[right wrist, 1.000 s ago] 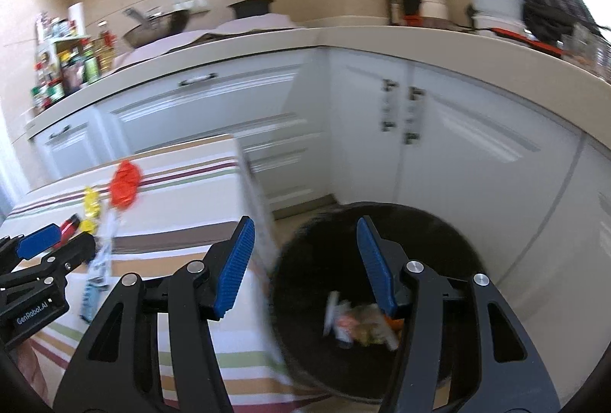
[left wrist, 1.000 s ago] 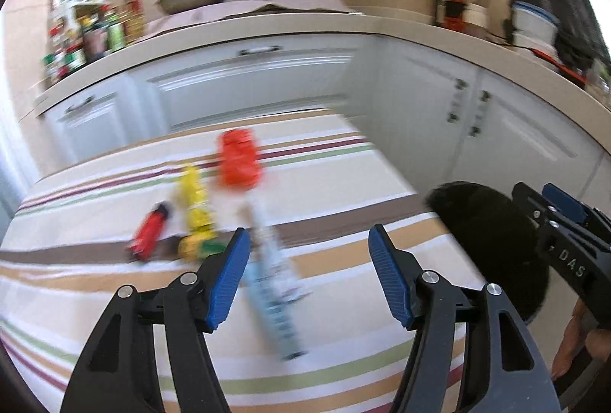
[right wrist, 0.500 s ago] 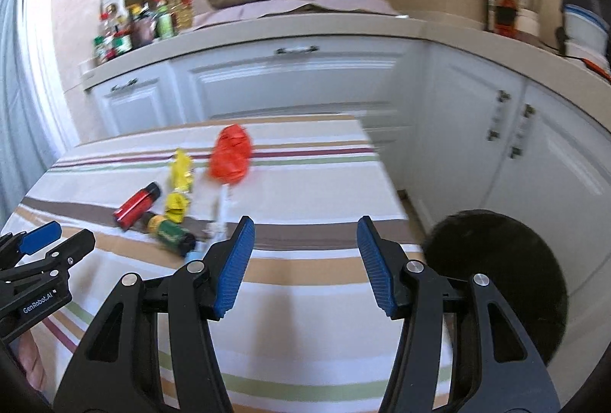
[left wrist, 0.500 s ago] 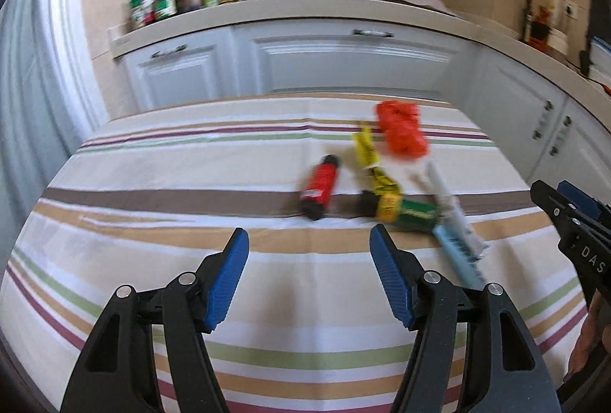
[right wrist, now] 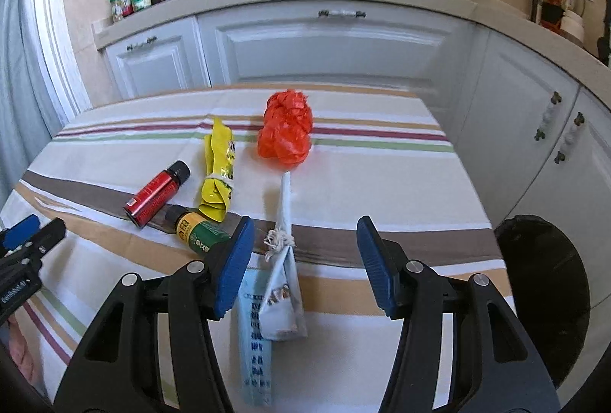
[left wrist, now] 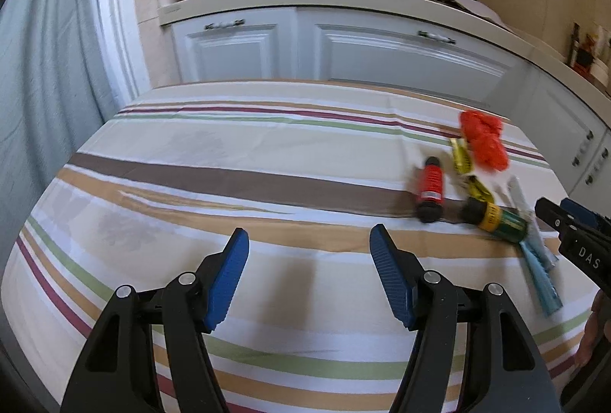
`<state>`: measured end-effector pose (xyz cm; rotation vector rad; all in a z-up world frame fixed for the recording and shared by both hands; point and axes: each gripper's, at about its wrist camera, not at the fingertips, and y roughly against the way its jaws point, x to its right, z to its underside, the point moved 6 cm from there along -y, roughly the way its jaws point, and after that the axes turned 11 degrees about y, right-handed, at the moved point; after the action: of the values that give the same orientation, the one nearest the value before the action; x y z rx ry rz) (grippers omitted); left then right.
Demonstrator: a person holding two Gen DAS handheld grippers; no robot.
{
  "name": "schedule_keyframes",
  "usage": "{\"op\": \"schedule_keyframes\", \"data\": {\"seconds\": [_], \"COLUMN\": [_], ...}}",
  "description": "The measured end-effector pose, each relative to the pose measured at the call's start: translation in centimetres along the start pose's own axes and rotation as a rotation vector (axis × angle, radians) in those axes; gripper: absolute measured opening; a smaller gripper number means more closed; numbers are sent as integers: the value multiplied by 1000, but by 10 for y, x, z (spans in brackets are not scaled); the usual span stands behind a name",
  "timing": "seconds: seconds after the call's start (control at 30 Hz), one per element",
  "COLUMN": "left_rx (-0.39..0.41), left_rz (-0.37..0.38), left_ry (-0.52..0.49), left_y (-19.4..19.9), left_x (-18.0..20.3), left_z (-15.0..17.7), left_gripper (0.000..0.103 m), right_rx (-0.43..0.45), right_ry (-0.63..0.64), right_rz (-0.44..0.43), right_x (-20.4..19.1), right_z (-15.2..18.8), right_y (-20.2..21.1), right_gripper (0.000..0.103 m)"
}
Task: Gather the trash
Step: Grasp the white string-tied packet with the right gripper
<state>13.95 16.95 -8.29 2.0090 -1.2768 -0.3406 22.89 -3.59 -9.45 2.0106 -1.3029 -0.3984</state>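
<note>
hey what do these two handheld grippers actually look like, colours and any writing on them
Both the left gripper and right gripper have black plastic frames with silver screws and ribbed blue finger pads. White lettering marks their sides; only "DAS" is readable on the right one.

The left gripper (left wrist: 309,270) was wide open over bare striped tablecloth (left wrist: 214,191), with nothing between its fingers. The trash sat off at its 2 o'clock. The right gripper (right wrist: 303,262) was wide open too. In its gap lay a white wrapper (right wrist: 284,283) tied with string, beside a blue packet (right wrist: 254,333). At its 10 o'clock a green bottle (right wrist: 198,233), a red bottle (right wrist: 156,193) and a yellow wrapper (right wrist: 219,170) crowded close together. A crumpled red bag (right wrist: 286,128) sat at 12 o'clock. The black trash bin (right wrist: 546,294) stood at 3 o'clock, past the table edge.
</note>
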Motion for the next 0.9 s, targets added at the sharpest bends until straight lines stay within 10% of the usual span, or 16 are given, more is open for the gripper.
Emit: {"op": "schedule_keyframes", "data": {"seconds": [0.43, 0.9], "left_rx": [-24, -44], "left_rz": [15, 65], "left_ry": [18, -39], "left_y": [-9, -2], "left_x": [-5, 30], "left_z": [-1, 13], "left_gripper": [64, 64], "right_rx": [-136, -96], "right_ry": [11, -32], "right_rz": [-52, 17], "right_x": [-8, 29], "right_z": [5, 20], "right_y": [-32, -6], "right_gripper": [14, 13]}}
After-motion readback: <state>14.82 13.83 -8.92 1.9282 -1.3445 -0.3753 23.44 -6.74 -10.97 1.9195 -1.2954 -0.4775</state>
